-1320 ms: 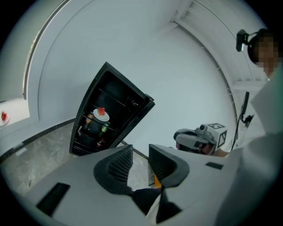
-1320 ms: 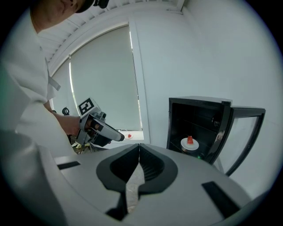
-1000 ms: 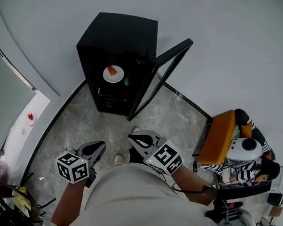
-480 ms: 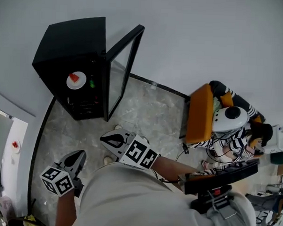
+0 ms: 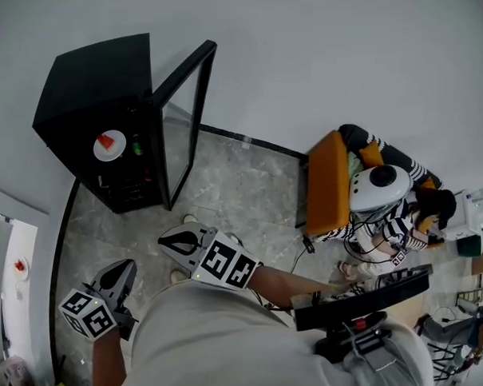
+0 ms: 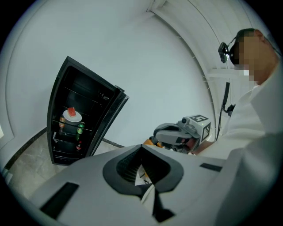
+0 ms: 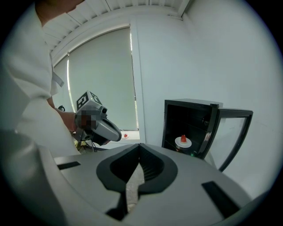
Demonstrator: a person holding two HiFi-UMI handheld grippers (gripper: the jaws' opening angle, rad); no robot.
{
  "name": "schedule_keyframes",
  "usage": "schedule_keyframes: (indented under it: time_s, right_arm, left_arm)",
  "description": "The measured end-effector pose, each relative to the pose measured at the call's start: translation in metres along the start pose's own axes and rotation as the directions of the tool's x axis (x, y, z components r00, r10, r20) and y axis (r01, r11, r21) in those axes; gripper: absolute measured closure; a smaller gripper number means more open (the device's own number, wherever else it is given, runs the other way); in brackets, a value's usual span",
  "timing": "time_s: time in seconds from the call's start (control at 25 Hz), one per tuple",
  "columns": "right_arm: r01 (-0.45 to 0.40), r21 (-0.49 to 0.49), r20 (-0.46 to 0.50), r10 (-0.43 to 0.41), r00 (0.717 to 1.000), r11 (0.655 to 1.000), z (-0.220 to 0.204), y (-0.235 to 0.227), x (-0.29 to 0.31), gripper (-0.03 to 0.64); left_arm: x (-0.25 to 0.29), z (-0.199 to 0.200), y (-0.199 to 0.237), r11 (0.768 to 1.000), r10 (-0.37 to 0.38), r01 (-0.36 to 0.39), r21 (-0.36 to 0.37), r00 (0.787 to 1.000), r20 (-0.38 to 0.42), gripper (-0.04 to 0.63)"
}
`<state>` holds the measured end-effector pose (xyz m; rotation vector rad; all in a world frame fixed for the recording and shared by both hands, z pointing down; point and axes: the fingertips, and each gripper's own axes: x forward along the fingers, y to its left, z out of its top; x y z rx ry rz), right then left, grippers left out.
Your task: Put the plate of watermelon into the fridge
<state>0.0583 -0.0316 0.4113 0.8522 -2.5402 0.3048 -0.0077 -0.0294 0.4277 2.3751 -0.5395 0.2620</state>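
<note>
White walls and a grey stone floor go round a small black fridge, and its glass door stands wide open. On a shelf inside sits the white plate with a red piece of watermelon on it, just beside a green bottle. Well away from the fridge, the left gripper and the right gripper are both shut tight with nothing in them, low by the person's body.

bare white room with fridge, marble floor.
</note>
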Motion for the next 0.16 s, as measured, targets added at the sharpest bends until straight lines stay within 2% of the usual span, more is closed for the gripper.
schedule_keyframes:
  time_s: [0.16]
  right_arm:
    - [-0.007, 0.003, -0.001, 0.007, 1.0, 1.0, 0.0006, 0.0, 0.0024, 0.601]
  left_arm:
    - [0.0007, 0.0062, -0.0054, 0.999, -0.035, 0.036, -0.008, 0.999, 0.023, 0.584]
